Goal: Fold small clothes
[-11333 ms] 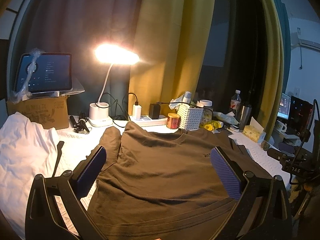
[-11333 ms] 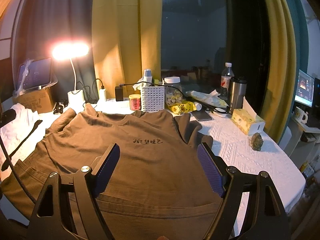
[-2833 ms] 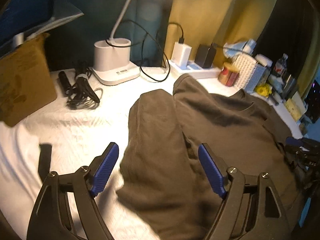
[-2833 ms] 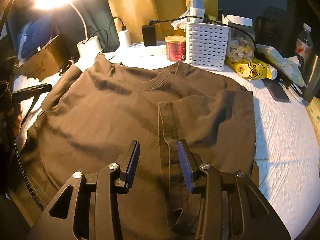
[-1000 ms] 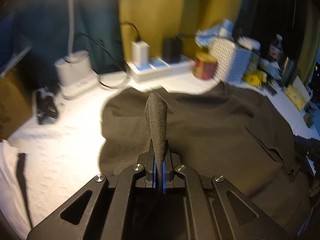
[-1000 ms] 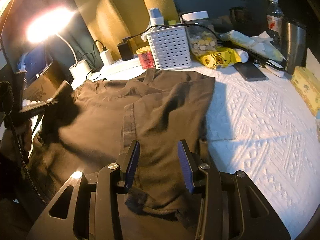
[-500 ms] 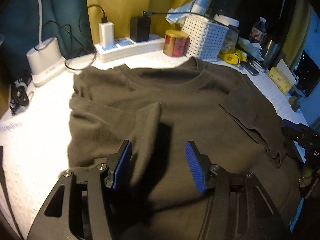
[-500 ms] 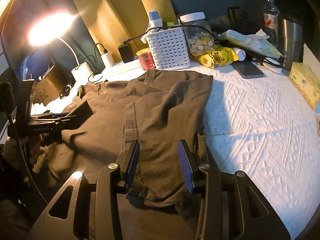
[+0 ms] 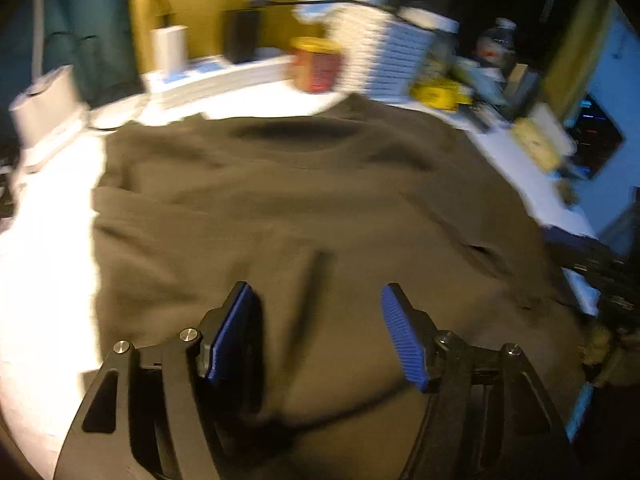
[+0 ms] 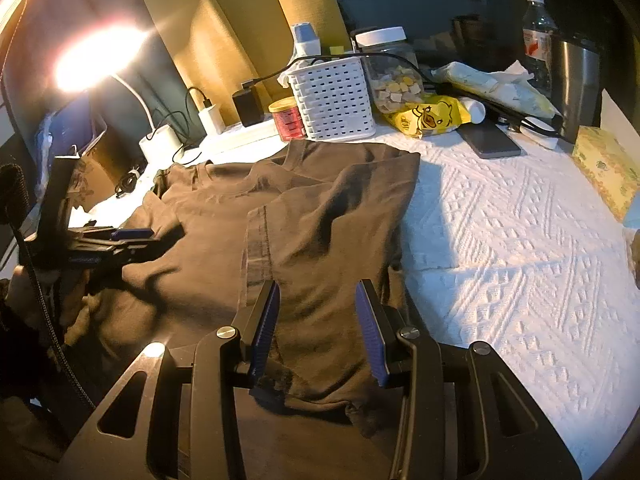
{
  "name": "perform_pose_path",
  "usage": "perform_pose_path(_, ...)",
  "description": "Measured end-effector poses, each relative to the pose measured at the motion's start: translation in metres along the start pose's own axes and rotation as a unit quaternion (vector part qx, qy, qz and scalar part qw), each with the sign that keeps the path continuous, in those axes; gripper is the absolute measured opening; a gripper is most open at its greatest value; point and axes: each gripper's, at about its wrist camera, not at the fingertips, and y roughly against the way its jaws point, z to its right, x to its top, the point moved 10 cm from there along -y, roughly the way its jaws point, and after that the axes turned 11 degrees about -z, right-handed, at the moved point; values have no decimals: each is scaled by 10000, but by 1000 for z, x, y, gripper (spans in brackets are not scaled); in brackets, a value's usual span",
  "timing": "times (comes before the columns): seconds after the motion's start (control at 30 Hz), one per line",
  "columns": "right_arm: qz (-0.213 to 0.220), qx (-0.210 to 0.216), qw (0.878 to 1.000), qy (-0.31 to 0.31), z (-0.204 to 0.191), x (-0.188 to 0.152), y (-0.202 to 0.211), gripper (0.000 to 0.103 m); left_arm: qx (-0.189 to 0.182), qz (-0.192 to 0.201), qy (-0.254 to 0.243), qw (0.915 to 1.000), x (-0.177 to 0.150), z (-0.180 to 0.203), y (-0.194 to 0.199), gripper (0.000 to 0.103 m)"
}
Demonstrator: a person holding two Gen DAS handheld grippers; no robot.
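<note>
A dark brown T-shirt [image 10: 304,216] lies on a white textured cloth [image 10: 520,240], collar toward the far clutter. Its right side and sleeve are folded inward over the body, and the left sleeve is folded in too. It fills the blurred left wrist view [image 9: 304,208]. My left gripper [image 9: 320,336] is open and empty, low over the shirt's left part; it also shows in the right wrist view [image 10: 132,236]. My right gripper [image 10: 316,332] is open, its fingers either side of the folded right panel near the hem.
Along the far edge stand a lit desk lamp [image 10: 160,140], chargers on a power strip [image 10: 248,108], a red tin [image 10: 288,118], a white basket [image 10: 332,96], a snack jar [image 10: 392,76], a phone [image 10: 492,140], a steel tumbler [image 10: 576,80] and a tissue box [image 10: 604,168].
My left gripper let go of the left sleeve, which now lies folded on the shirt, opened wider and swung right over the shirt. My right gripper has stayed put.
</note>
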Motion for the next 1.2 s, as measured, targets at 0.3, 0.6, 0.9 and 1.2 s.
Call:
perform_pose_path(0.3, -23, -5, 10000, -5, 0, 0, -1, 42, 266, 327, -252, 9988, 11, 7, 23, 67)
perform_pose_path(0.6, -28, -20, 10000, -47, 2, 0, -4, 42, 326, 37, -363, 9988, 17, -26, -8, 35)
perform_pose_path(0.9, -18, -55, 9999, -134, 9, -2, -4, 42, -108, -187, -879, 9959, -13, 25, 5, 36)
perform_pose_path(1.2, -61, -41, 10000, -38, 1, -4, -6, 42, 615, 211, -309, 9974, -43, -35, 69, 36)
